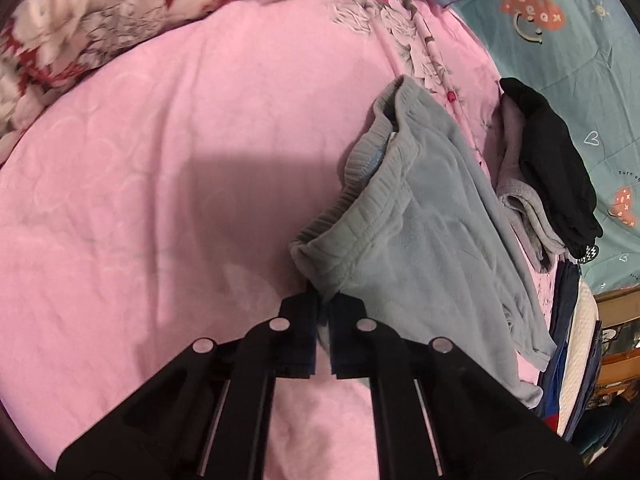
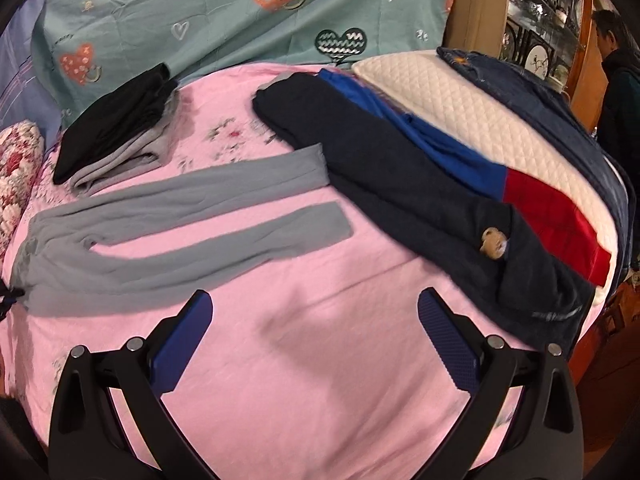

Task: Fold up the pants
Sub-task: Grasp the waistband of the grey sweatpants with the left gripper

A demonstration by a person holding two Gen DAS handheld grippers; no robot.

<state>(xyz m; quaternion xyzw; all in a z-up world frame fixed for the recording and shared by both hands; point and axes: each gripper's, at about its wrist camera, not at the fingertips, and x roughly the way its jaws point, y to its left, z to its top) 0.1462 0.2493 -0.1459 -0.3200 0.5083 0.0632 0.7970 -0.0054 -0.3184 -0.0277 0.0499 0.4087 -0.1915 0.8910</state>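
Note:
Grey-blue fleece pants [image 1: 424, 240] lie on the pink bedsheet [image 1: 168, 184], waistband toward me in the left wrist view. My left gripper [image 1: 323, 300] is shut on the near corner of the waistband. In the right wrist view the same pants [image 2: 168, 220] lie spread flat with both legs stretched to the right. My right gripper [image 2: 314, 312] is open and empty, hovering over bare pink sheet [image 2: 320, 360] just in front of the legs.
A folded stack of black and grey clothes [image 2: 116, 128] sits behind the pants. Dark navy, blue and red garments [image 2: 420, 184] lie on a white quilted pillow [image 2: 480, 120] at right. A teal quilt [image 2: 240, 12] is at the back, a floral blanket [image 1: 100, 12] at left. A person [image 2: 616, 80] stands far right.

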